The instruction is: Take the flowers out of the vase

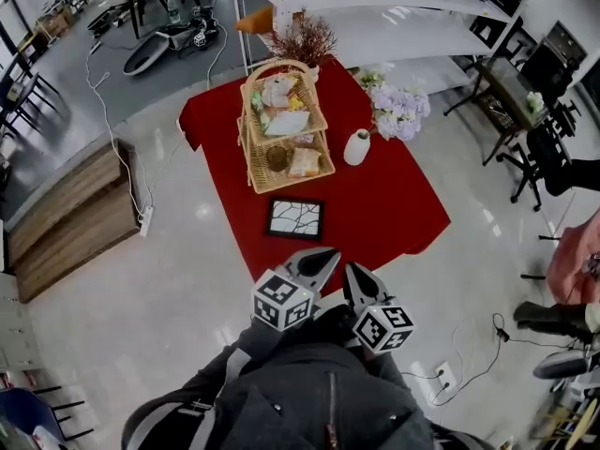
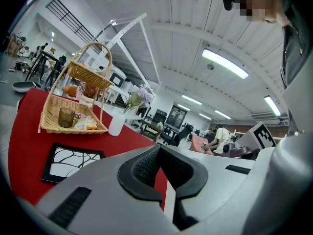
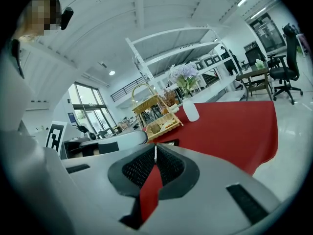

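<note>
A white vase (image 1: 356, 146) stands on the red-covered table (image 1: 394, 204), to the right of a wicker basket. Pale purple flowers (image 1: 399, 111) lean out of it toward the far right. Both grippers hang side by side off the table's near edge, well short of the vase. My left gripper (image 1: 328, 253) is shut with nothing in it, and so is my right gripper (image 1: 350, 270). The left gripper view shows the vase (image 2: 116, 124) and flowers (image 2: 139, 97) beyond its closed tips (image 2: 159, 148). In the right gripper view, vase (image 3: 190, 110) and flowers (image 3: 184, 75) lie far ahead of the gripper (image 3: 155, 149).
A two-tier wicker basket (image 1: 281, 125) with snacks fills the table's left half. A black-framed picture (image 1: 294, 218) lies flat near the front edge. A dried brown bouquet (image 1: 304, 40) stands at the back, by a white shelf (image 1: 394, 26). A person (image 1: 574, 256) is at the right.
</note>
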### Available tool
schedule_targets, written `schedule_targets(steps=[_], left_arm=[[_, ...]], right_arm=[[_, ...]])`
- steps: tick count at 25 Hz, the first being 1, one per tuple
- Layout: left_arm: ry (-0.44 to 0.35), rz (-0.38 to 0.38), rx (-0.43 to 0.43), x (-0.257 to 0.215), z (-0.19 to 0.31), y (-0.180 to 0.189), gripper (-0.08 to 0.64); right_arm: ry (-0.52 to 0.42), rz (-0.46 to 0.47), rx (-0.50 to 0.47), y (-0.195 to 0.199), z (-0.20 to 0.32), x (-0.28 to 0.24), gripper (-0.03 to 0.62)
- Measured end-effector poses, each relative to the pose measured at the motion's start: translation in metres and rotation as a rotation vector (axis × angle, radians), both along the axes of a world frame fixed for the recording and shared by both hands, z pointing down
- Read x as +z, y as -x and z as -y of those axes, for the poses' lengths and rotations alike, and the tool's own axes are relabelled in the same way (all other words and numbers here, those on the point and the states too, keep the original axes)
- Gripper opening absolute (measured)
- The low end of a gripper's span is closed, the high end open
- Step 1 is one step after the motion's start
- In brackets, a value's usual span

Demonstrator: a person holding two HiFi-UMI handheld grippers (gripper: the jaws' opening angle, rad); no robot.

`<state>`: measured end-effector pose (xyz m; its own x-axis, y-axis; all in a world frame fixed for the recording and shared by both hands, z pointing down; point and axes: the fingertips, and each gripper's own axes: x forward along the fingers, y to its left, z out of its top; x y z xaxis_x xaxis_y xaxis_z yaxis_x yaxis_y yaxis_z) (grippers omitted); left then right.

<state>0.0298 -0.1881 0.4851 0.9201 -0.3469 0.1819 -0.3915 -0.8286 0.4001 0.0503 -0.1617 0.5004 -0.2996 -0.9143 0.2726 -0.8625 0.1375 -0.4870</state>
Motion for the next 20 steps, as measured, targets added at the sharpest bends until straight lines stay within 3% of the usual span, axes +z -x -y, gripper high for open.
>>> schedule_targets(steps=[10, 20], left_arm=[[0.037, -0.005, -0.009, 0.006, 0.002, -0.008, 0.008], [0.035, -0.023, -0.025, 0.001, 0.026, -0.051, 0.008]], right_arm=[[0.023, -0.005, 0.013, -0.01, -0.005, 0.0, 0.012], [0.017, -0.03, -0.011, -0.053, 0.025, -0.005, 0.012]])
